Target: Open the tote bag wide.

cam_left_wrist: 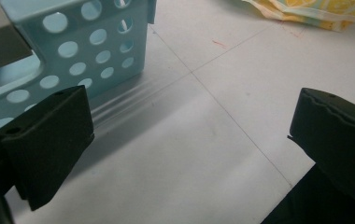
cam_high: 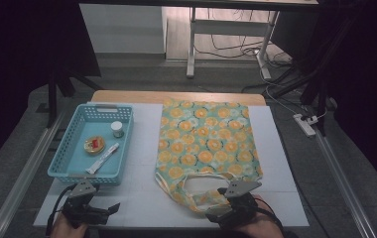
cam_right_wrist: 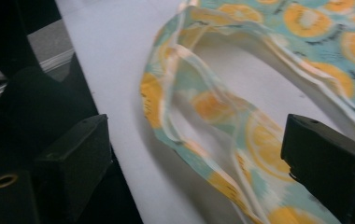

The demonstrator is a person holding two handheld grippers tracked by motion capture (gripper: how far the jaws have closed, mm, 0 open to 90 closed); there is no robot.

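Unlettered orange-print bag (cam_high: 204, 144), blue basket (cam_high: 72, 148)

Dim room, evenly lit work surface.
The white-covered table (cam_high: 142, 198) is brightest in the high view, surroundings near black; the right gripper view is blurred, its orange-patterned fabric bag (cam_right_wrist: 222, 112) soft.

My right gripper (cam_high: 215, 212) sits at the orange-print tote bag (cam_high: 204, 144) — at its handle loop (cam_high: 196, 193) by the near table edge. My left gripper (cam_high: 108, 211) rests apart, near the blue basket (cam_high: 72, 148).
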